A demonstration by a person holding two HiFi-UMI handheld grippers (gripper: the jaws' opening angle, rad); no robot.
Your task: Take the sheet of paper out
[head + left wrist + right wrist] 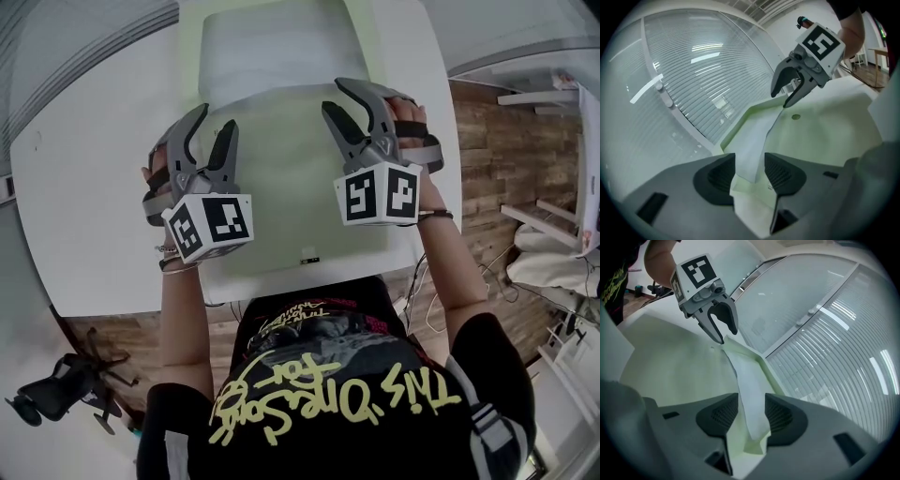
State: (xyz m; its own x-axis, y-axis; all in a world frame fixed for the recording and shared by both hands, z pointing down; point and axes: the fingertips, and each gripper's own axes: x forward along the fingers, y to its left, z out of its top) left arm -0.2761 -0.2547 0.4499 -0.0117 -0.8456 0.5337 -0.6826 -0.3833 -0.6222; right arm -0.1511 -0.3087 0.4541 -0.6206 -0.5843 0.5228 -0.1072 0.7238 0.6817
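White sheet of paper (281, 66) lies at the far end of a pale green folder (281, 220) on the white table (84, 206). A thin green margin shows along its sides, so the folder seems to run on underneath it.

Left gripper (750, 161): jaws wide apart. The near edge of the sheet runs through the gap, but the pads do not press on it. Nothing is held.

Right gripper (752, 401): same condition, jaws wide, sheet edge and a green folder edge in line between the pads, no grip.

Both grippers hover side by side just above the near edge of the sheet and point down and away from the person.

Progress, as a judgement: the sheet looks largely drawn clear of the folder's near part and rests flat. Whether its far portion sits inside the folder or only on top of it cannot be told from these views. If it is free, the task is close to done. If not, what is left is a fresh grip on the near edge and a further pull.
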